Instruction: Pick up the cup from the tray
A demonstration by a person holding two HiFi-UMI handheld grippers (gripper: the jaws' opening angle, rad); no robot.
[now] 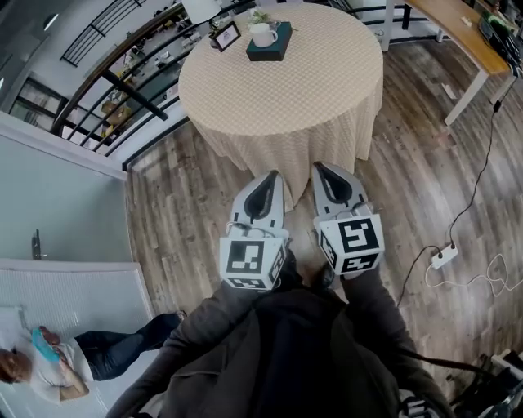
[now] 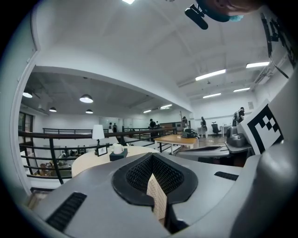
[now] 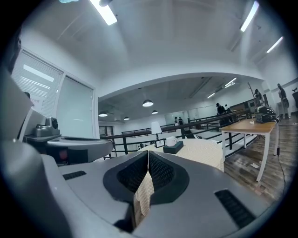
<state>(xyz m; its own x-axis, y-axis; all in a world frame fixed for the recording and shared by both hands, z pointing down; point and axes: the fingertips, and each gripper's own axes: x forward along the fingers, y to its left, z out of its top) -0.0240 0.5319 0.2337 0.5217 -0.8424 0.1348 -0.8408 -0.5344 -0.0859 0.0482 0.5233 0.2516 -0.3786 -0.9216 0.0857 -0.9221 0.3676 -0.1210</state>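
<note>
A person stands on a wooden floor (image 1: 425, 163) facing a round table (image 1: 327, 90) draped in a beige checked cloth, holding a gripper in each hand close to the body. The left gripper (image 1: 268, 184) and the right gripper (image 1: 324, 175) both have their jaws pressed together and grasp nothing. The white cup (image 1: 264, 34) sits on a dark tray (image 1: 271, 51) at the far side of the table top, well apart from both grippers. A small picture frame (image 1: 225, 36) stands just beside the tray on the left and a lamp (image 1: 200, 8) behind it. The likely trouble is the long reach. An arm stretched across the table could drag the loose cloth and pull the tray with it. Jaws that arrive clenched would shove the cup rather than take it. The cup stands raised on the tray near the far rim, so a push could tip it or send it over toward the railing (image 1: 122, 82). A wide approach from the left risks knocking the frame. The table top between the near rim and the tray looks bare, giving a straight path. The floor to the right of the table is open, but a power strip (image 1: 444, 257) and its cable lie there, and a wooden desk (image 1: 462, 28) stands beyond. The railing crowds the table's left side.
</note>
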